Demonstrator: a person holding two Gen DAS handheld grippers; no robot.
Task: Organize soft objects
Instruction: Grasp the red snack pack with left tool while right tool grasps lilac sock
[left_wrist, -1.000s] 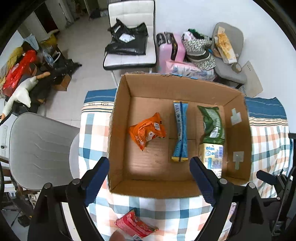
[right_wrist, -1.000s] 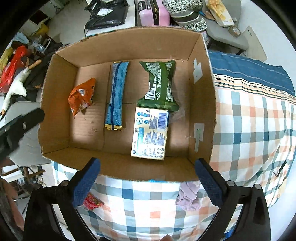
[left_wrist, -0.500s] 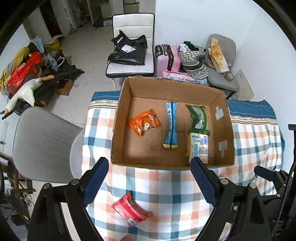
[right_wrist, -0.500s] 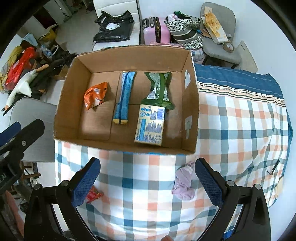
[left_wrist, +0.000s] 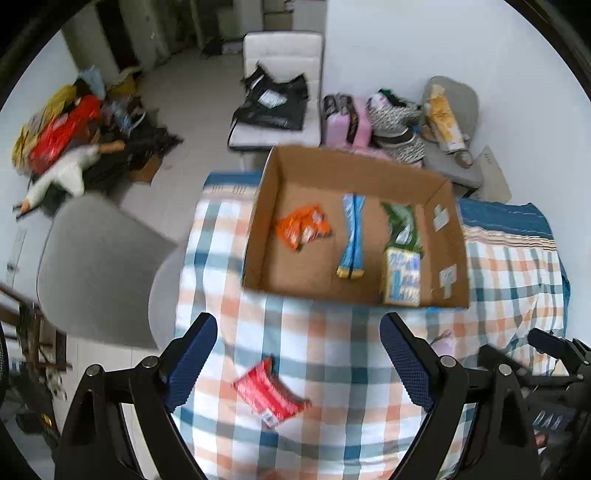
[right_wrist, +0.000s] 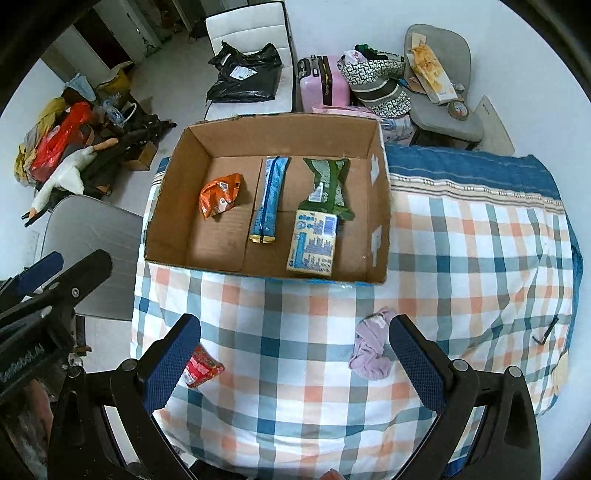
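An open cardboard box (left_wrist: 258, 206) (right_wrist: 173, 199) stands on the checked tablecloth (left_wrist: 332, 350) (right_wrist: 461, 258). In it lie an orange packet (left_wrist: 303, 230) (right_wrist: 219, 194), a blue packet (left_wrist: 352, 236) (right_wrist: 269, 199), a green packet (left_wrist: 402, 225) (right_wrist: 327, 184) and a yellow-blue pack (left_wrist: 402, 277) (right_wrist: 314, 243). A red packet (left_wrist: 269, 393) (right_wrist: 199, 367) lies on the cloth near the front, a lilac cloth (right_wrist: 371, 349) (left_wrist: 441, 341) further right. My left gripper (left_wrist: 299, 354) is open and empty above the red packet. My right gripper (right_wrist: 293, 358) is open and empty between the red packet and the lilac cloth.
A grey chair (left_wrist: 96, 266) (right_wrist: 92, 240) stands left of the table. Behind the table are a white chair with a black bag (right_wrist: 247, 70), a pink suitcase (right_wrist: 325, 85) and a grey chair piled with things (right_wrist: 436, 74). Clutter lies on the floor at far left (left_wrist: 66, 136).
Both grippers have drawn back and up from the box. More tablecloth shows now, with the red packet and the lilac cloth in fuller view. Both stay open.
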